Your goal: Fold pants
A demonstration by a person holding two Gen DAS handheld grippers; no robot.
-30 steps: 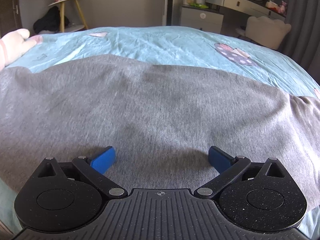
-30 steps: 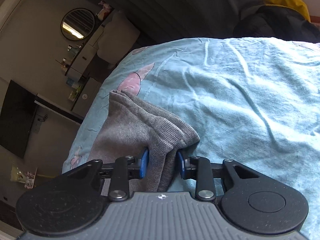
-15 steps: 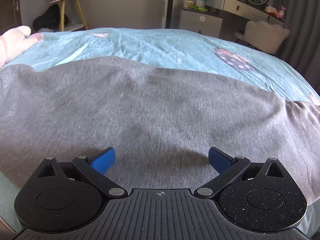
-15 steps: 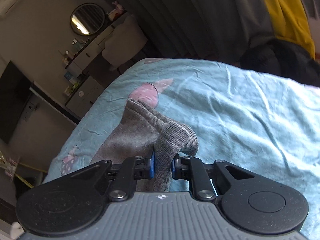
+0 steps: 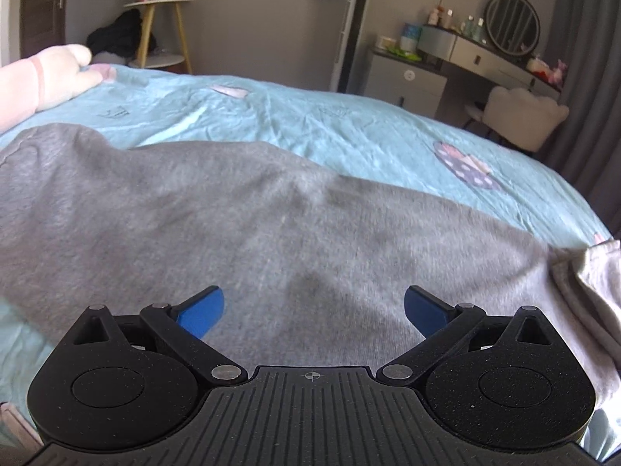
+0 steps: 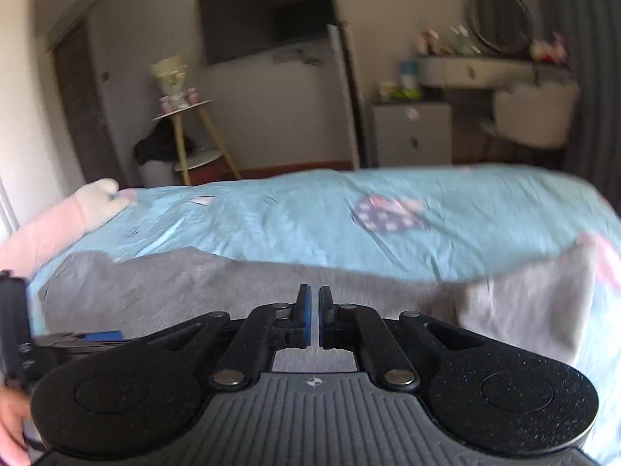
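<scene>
Grey pants (image 5: 240, 225) lie spread across the light blue bed cover (image 5: 349, 128), reaching from left to right. My left gripper (image 5: 314, 312) is open and empty, low over the near part of the pants. In the right wrist view the pants (image 6: 186, 287) lie beyond my right gripper (image 6: 314, 308), whose blue pads are almost together with a thin gap. I see no cloth between them. A lighter grey end of the pants (image 6: 531, 299) lies at the right. The left gripper's blue pad (image 6: 103, 336) shows at the lower left of this blurred view.
A pink and white plush toy (image 5: 42, 81) lies at the bed's left end. Beyond the bed stand a small round wooden table (image 5: 161, 27), a grey cabinet (image 5: 407, 85), a dresser with a round mirror (image 5: 512, 23) and a white chair (image 5: 520, 116).
My right gripper held the bunched pants end, then swung round to face across the bed; no cloth shows between its pads now. The left gripper stayed open over the pants.
</scene>
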